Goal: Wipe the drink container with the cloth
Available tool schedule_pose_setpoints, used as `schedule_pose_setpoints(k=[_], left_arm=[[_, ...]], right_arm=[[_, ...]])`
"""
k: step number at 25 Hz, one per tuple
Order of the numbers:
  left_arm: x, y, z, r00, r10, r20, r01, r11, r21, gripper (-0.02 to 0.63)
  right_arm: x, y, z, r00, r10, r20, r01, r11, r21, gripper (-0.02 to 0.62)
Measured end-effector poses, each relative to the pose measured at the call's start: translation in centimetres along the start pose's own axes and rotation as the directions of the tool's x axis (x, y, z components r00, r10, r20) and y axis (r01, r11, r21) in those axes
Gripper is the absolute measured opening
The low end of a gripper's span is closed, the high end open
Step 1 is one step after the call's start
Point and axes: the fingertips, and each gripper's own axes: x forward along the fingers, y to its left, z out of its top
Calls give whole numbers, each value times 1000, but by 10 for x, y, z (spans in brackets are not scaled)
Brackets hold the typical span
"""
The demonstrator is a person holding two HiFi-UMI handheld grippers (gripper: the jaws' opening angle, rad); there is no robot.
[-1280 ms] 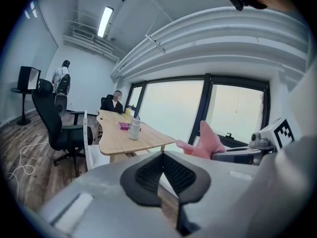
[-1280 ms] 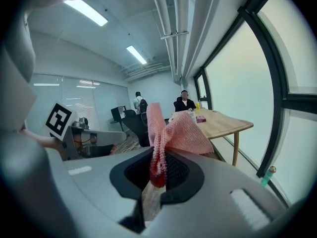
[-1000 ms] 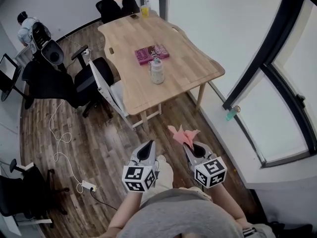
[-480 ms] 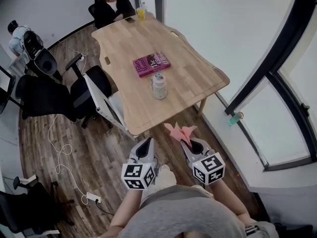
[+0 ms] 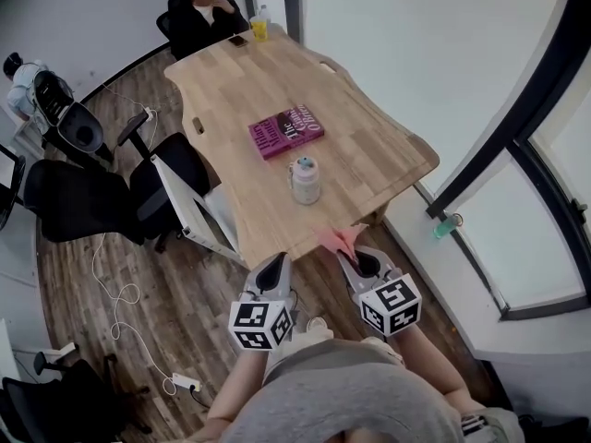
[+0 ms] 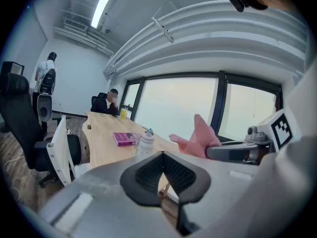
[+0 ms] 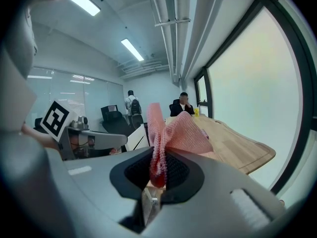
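Note:
A pale drink container (image 5: 305, 181) with a teal lid stands upright on the wooden table (image 5: 360, 137), near its front end; it also shows small in the left gripper view (image 6: 144, 144). My right gripper (image 5: 349, 257) is shut on a pink cloth (image 5: 338, 240), which sticks up from its jaws (image 7: 171, 133) just short of the table's near edge. My left gripper (image 5: 273, 269) hangs beside it over the floor, jaws together with nothing in them (image 6: 163, 155). Both grippers are well short of the container.
A magenta book (image 5: 287, 131) lies beyond the container. A person (image 5: 205, 12) sits at the table's far end by a yellow drink (image 5: 258, 29). Office chairs (image 5: 175, 192) stand along the table's left side. A cable and power strip (image 5: 185, 381) lie on the wooden floor. Windows run along the right.
I have come closer to the table: the container and book sit nearer in the head view, and the cloth in my right gripper now reaches the table's front edge.

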Motion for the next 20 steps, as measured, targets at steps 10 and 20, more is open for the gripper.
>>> schedule_pose_setpoints(k=[10,20], left_arm=[[25,41,14,1000,26,2,-26,1000,-11,2],[33,58,7,998,59,-19,-60,998,-34,2]], right_arm=[[66,-18,24,1000,-5,-2,5,999,-49,28],[120,-40,33,999,-32,-3,32,998,-62,27]])
